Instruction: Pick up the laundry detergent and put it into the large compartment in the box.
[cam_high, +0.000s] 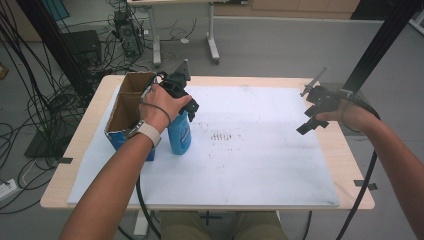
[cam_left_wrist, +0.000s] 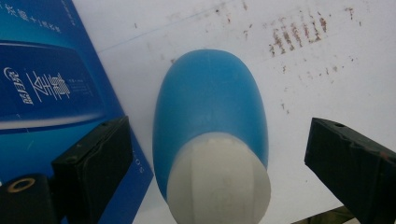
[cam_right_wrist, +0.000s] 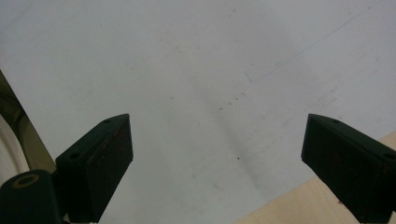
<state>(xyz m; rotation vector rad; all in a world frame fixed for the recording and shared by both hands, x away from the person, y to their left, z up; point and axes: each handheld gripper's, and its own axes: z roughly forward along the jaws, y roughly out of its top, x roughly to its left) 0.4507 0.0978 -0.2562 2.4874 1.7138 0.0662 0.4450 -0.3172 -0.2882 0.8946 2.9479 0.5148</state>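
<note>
High view: the brown open-topped cardboard box with blue sides (cam_high: 131, 107) stands just beside the upright blue plastic bottle with a white cap (cam_high: 179, 134), which my left gripper (cam_left_wrist: 215, 154), seen in its own view, straddles spread, untouching, while my right gripper (cam_right_wrist: 217, 154) gapes over the white sheet (cam_right_wrist: 196, 70).

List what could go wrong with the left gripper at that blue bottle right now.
1. The left gripper is open, its jaws either side of the blue bottle without touching; closing off-centre on the white cap might tip the upright bottle.
2. The cardboard box stands right beside the bottle, so one jaw may catch the box.
3. The rounded body could slip from a loose grip.
</note>
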